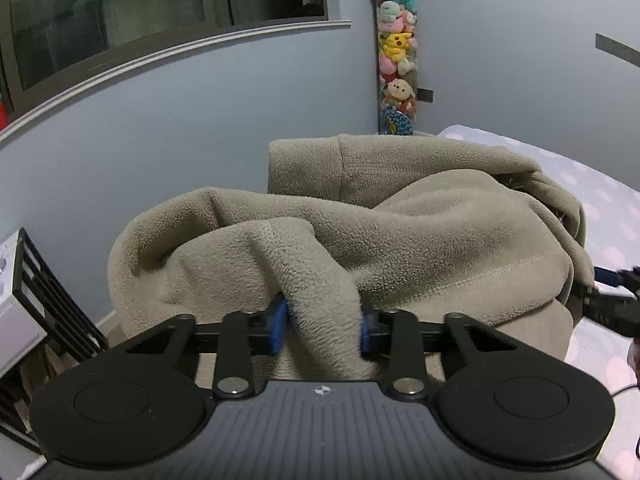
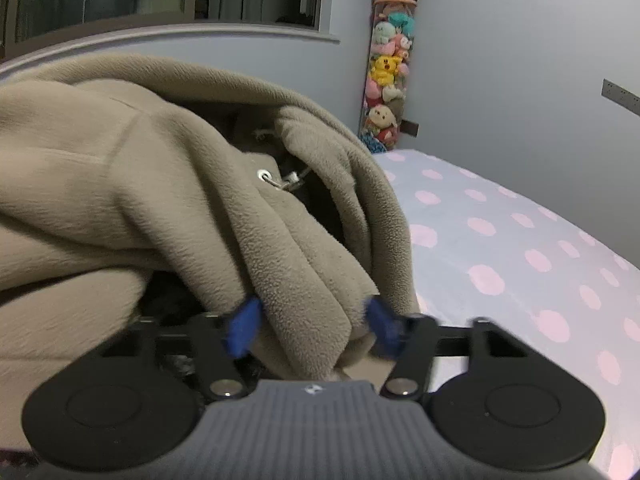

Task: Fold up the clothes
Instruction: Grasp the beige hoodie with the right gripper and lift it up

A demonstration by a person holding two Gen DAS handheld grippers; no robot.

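Above a polka-dot bed [image 2: 500, 216], a beige fleece hoodie [image 1: 400, 232] hangs bunched between two tools.
Left tool [image 1: 324, 326] and right tool [image 2: 310, 326] each pinch a thick fold; soft, bulky, limp fabric, likely best gripped at hems.

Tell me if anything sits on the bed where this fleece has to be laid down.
Nothing visible does. Both grippers, left gripper and right gripper, hold the fleece hoodie, and the dotted bedsheet beside it shows bare.
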